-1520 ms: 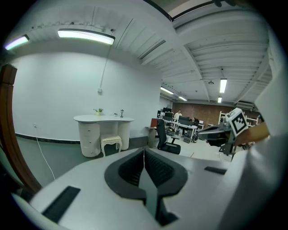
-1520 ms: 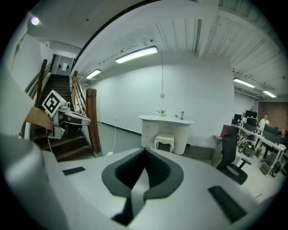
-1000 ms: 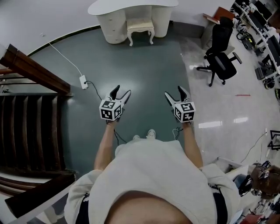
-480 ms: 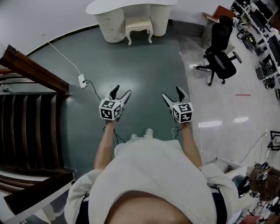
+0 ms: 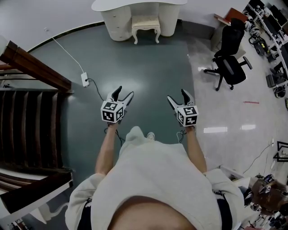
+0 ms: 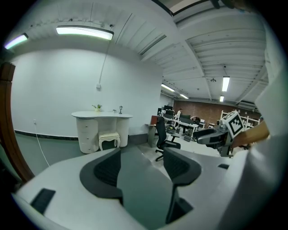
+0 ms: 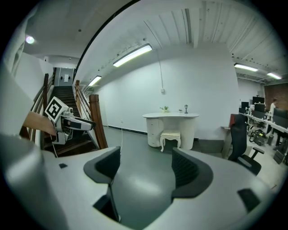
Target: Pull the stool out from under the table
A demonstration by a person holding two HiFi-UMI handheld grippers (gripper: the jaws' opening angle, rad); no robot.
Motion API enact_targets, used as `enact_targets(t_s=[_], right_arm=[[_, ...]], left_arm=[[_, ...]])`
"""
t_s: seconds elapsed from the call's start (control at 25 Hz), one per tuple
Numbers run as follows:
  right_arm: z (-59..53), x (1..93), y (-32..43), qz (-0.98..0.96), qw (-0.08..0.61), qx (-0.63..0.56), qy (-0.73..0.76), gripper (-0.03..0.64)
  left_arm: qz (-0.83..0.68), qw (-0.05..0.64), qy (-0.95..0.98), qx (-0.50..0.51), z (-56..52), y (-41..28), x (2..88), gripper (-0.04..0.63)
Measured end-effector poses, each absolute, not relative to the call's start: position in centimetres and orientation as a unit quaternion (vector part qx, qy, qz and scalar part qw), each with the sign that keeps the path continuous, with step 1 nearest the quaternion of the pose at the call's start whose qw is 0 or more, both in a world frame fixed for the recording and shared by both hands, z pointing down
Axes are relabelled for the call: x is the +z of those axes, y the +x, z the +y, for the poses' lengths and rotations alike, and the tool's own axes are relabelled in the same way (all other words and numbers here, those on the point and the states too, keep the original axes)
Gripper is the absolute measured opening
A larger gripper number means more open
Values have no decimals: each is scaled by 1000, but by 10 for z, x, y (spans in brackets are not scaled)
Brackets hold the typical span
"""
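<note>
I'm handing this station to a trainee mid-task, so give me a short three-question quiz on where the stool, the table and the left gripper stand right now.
1. True or false: the stool stands at the white table, in the table's middle gap.
2. What is between the jaws of the left gripper? A the stool; B nothing; C the table's edge.
3. Fill in: seen from the head view, the black office chair stands on the person's ___ side.

Key: 1 true; 2 B (the jaws stand apart over bare floor, far short of the stool); 3 right.
</note>
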State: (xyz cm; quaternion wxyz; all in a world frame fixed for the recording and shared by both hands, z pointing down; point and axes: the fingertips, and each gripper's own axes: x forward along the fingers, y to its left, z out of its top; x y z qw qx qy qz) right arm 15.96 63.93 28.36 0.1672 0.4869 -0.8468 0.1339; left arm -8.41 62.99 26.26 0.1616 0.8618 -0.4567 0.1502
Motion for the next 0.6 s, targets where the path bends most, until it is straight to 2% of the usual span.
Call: enact_targets(t_s=[0.6], right_arm=[[523, 303, 155, -845, 182, 132, 485, 344]], left_arm=[[-458, 170, 860, 147, 508, -90, 285, 275]])
